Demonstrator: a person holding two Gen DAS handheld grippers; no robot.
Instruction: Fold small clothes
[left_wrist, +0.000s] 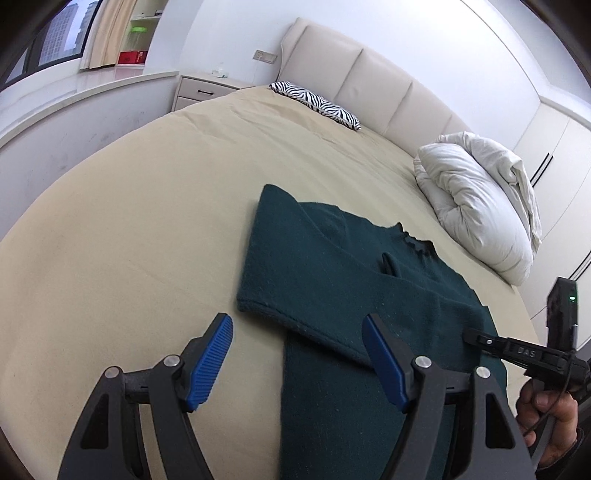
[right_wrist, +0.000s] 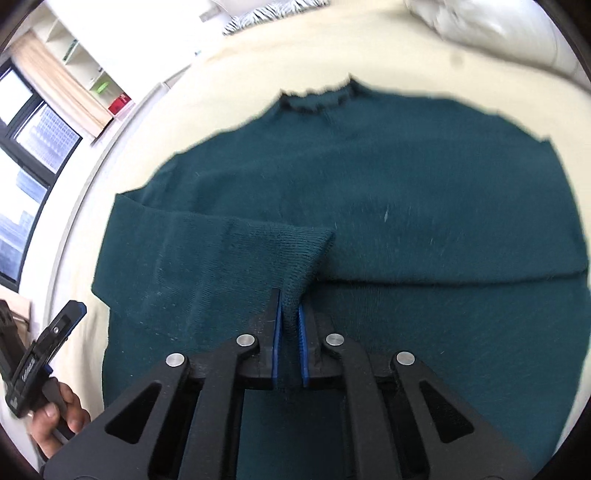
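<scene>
A dark teal sweater (right_wrist: 406, 184) lies flat on the beige bed sheet (left_wrist: 129, 221), collar toward the headboard. One sleeve is folded across the body, and its ribbed cuff (right_wrist: 295, 251) rises into my right gripper (right_wrist: 289, 301), which is shut on it. In the left wrist view the sweater (left_wrist: 332, 258) stretches away from me. My left gripper (left_wrist: 297, 319) hovers open over its near edge with nothing between the blue pads. The right gripper (left_wrist: 476, 338) shows at the right edge there, and the left gripper (right_wrist: 70, 310) shows at the left of the right wrist view.
A bunched white duvet (left_wrist: 476, 206) lies to the right of the sweater, and a zebra-print pillow (left_wrist: 317, 105) sits by the padded headboard (left_wrist: 369, 74). A nightstand (left_wrist: 199, 90) stands past the bed's far corner. A hand (left_wrist: 546, 417) holds the right gripper's handle.
</scene>
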